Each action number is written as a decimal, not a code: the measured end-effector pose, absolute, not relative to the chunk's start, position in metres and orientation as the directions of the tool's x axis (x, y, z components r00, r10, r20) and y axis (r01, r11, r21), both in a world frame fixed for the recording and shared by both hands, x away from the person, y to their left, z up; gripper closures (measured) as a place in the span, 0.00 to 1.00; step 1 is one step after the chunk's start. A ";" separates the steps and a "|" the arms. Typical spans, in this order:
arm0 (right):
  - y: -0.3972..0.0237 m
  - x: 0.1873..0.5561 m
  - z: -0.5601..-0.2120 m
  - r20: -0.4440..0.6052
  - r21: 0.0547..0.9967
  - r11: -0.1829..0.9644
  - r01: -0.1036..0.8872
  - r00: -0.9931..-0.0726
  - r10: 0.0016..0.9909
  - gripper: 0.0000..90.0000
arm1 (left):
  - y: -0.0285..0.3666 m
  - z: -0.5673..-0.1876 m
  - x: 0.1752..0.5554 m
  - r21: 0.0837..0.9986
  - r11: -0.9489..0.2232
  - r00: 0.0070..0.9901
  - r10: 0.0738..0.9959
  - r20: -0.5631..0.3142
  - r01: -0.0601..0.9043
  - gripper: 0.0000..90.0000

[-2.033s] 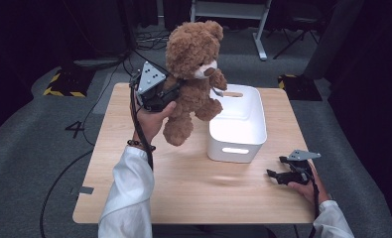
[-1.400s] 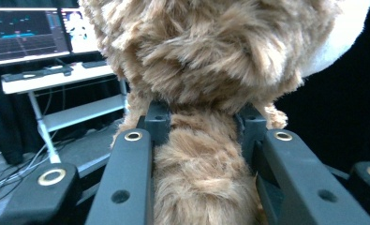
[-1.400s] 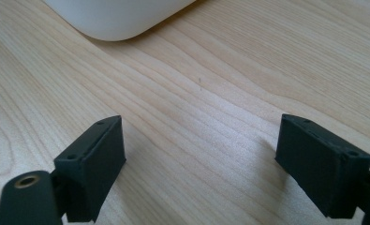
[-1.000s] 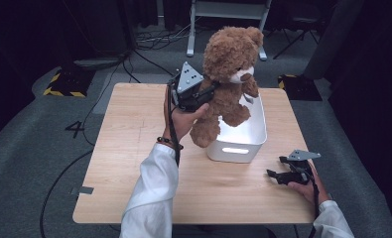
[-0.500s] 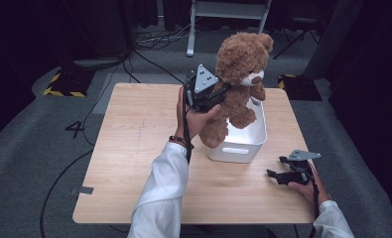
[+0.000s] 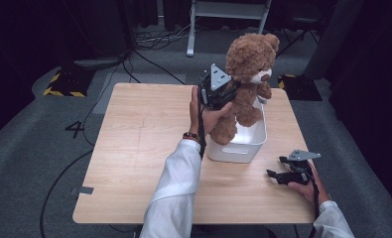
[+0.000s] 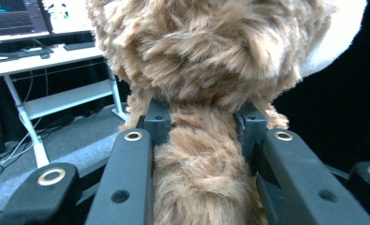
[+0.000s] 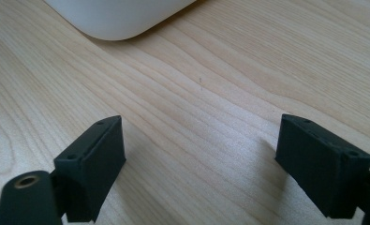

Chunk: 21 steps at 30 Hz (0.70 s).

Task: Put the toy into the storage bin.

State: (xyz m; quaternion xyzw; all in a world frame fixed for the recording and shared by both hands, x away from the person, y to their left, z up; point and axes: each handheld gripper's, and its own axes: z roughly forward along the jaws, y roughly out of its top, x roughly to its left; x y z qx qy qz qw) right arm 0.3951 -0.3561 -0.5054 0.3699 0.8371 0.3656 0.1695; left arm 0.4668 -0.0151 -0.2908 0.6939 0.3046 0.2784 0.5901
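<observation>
High view: the left tongs (image 6: 222, 95) are clamped on the brown teddy bear (image 6: 245, 74) from behind, carrying it upright over the white plastic bin (image 6: 243, 144) at the counter's (image 6: 134, 148) far right. I judge the step to be lowering the bear in; next it must sink between the walls, then be released. Left gripper view: both jaws squeeze its body (image 7: 199, 159) below the head. Right tongs (image 6: 278, 173) rest apart, empty, near the bin.
</observation>
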 end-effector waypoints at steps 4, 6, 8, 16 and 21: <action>-0.356 0.395 -0.505 -0.014 0.738 0.460 0.494 -0.671 0.741 0.17 | -0.016 -0.297 0.474 0.988 -0.104 0.644 0.765 0.008 0.112 0.74; -0.356 0.395 -0.505 -0.014 0.738 0.460 0.494 -0.671 0.741 0.17 | -0.017 -0.301 0.477 0.987 -0.098 0.640 0.768 -0.006 0.126 0.73; -0.356 0.395 -0.505 -0.014 0.738 0.461 0.493 -0.671 0.741 0.17 | -0.019 -0.310 0.481 0.985 -0.098 0.641 0.768 -0.015 0.140 0.73; -0.356 0.395 -0.506 -0.014 0.738 0.461 0.492 -0.672 0.740 0.17 | -0.019 -0.324 0.481 0.979 -0.131 0.650 0.760 0.001 0.153 0.73; -0.356 0.395 -0.506 -0.014 0.738 0.461 0.492 -0.673 0.740 0.17 | -0.015 -0.334 0.480 0.977 -0.131 0.650 0.760 -0.009 0.167 0.72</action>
